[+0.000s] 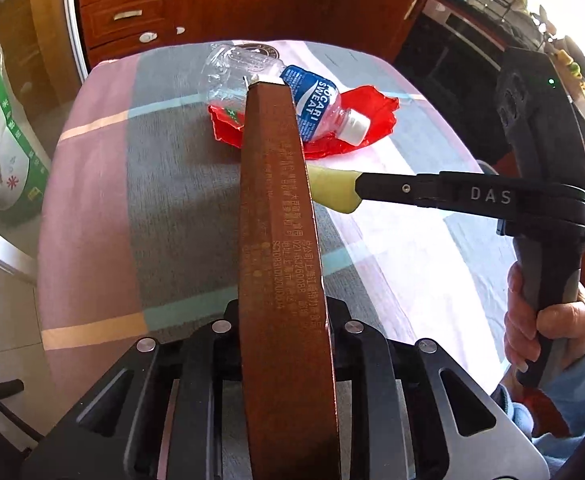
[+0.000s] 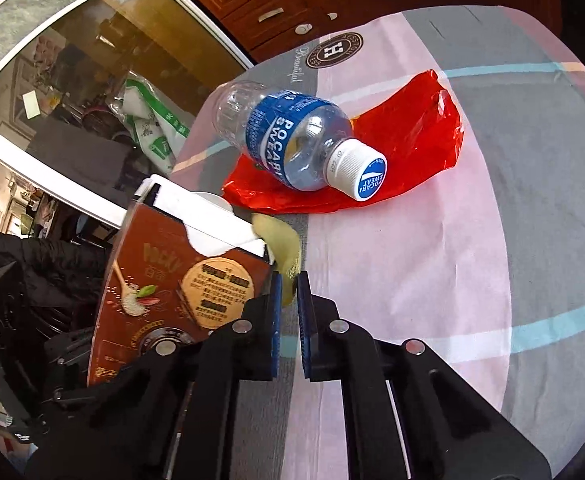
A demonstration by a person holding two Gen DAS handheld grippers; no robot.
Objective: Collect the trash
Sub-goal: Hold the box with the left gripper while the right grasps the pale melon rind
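Trash pickup under way, bottle and bag not yet collected

Two pieces of trash are in hand. The left gripper (image 1: 282, 320) has its jaws clamped on the narrow sides of a brown snack box (image 1: 280, 220), which stands up between them with its torn white top open, above the near part of the worktop (image 1: 104, 208). The right gripper (image 2: 288, 292) has its jaws closed together on a small yellow-green scrap (image 2: 282, 248), pinched by its lower end; the scrap's free end sits just beside the open top of the box, seemingly about to go into it, though none of it is clearly inside yet.

Left on the worktop are an empty plastic bottle (image 2: 292, 144) with a blue label and white cap, lying on its side, and a crumpled red plastic bag (image 2: 412, 136) spread flat beneath it. Both lie toward the far edge, the bottle resting on the bag with its cap pointing toward the near right. Neither gripper touches them.

By this reading the task is roughly at its middle: the box serves as a container, the scrap is nearly stowed, and the bottle and bag remain. No bin shows in either view.
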